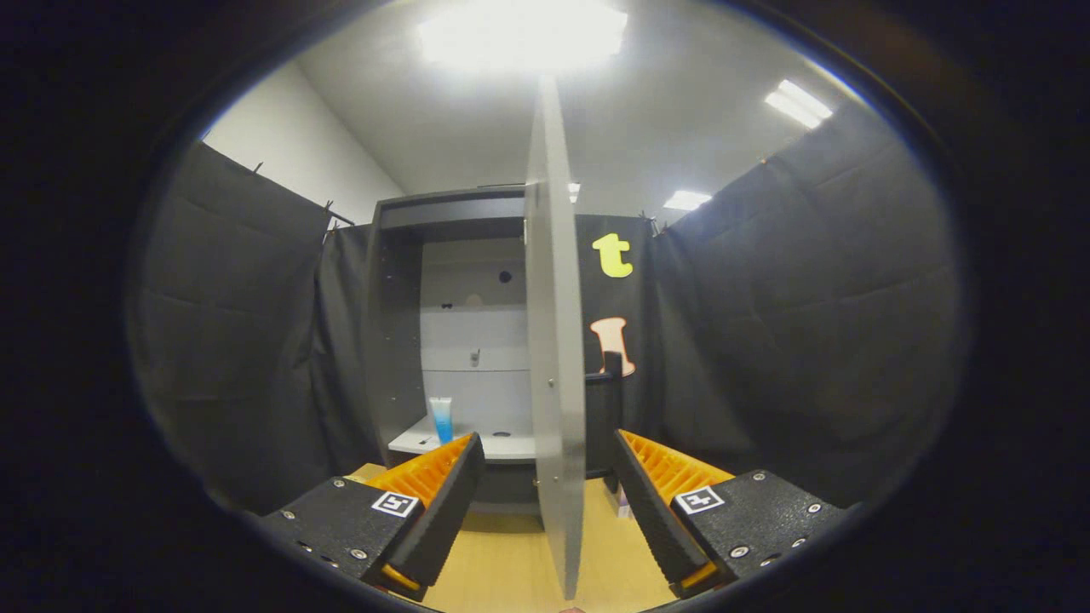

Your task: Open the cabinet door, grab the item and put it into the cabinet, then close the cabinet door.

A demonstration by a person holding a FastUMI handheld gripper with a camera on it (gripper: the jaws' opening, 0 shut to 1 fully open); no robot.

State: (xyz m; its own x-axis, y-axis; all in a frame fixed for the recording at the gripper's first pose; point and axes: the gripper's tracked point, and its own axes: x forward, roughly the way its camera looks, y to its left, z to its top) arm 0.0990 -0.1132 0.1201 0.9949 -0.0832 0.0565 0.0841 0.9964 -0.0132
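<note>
Your gripper (549, 477) is holding its fingers wide apart, gripping nothing; the cabinet door (555, 340) is standing edge-on between them, touching neither. The door is hiding the cabinet's (400, 340) right side. The blue tube (441, 419) is standing upright on the bottom shelf (417, 440), beyond the left finger.

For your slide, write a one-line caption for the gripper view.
Hand-held gripper open, fingers astride the open cabinet door's edge; blue tube standing inside the cabinet.
</note>
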